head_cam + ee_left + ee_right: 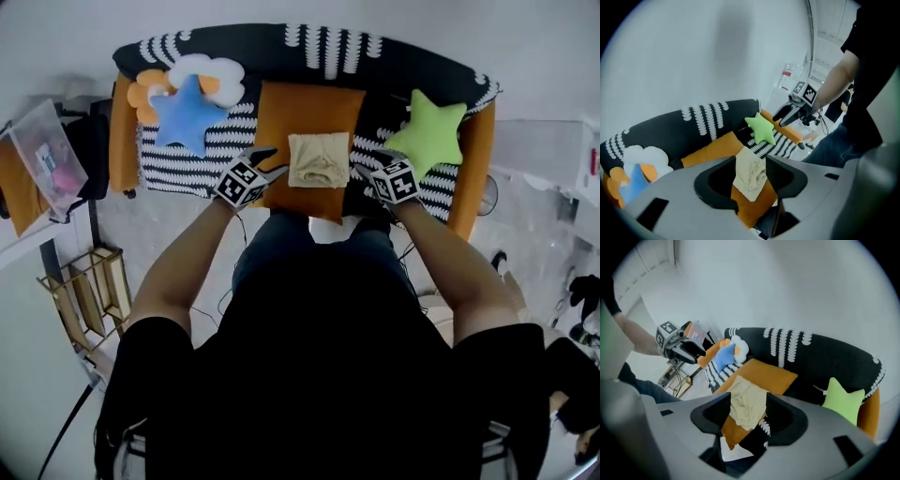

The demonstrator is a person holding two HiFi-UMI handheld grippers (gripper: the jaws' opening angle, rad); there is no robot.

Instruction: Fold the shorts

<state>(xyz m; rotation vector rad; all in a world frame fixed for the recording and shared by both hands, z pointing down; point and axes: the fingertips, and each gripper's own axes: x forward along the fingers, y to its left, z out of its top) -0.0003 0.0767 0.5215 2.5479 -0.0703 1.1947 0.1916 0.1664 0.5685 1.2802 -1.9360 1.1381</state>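
Observation:
Beige shorts [319, 159] lie folded into a small square on an orange cushion [309, 103] in the middle of the striped sofa [187, 164]. My left gripper [267, 161] hangs just left of the shorts and my right gripper [364, 169] just right of them, both lifted clear of the cloth. In the left gripper view the shorts [750, 173] show far below through the gap of the open left gripper [749, 182], with the right gripper [790, 115] beyond. The right gripper view frames the shorts [747, 404] the same way between the jaws of the open right gripper [747, 417]. Neither holds anything.
A blue star cushion [187, 114] and a white cloud cushion [211, 70] rest at the sofa's left, a green star cushion [429, 131] at its right. A wooden rack [89, 291] stands on the floor to the left. The person's legs are against the sofa's front edge.

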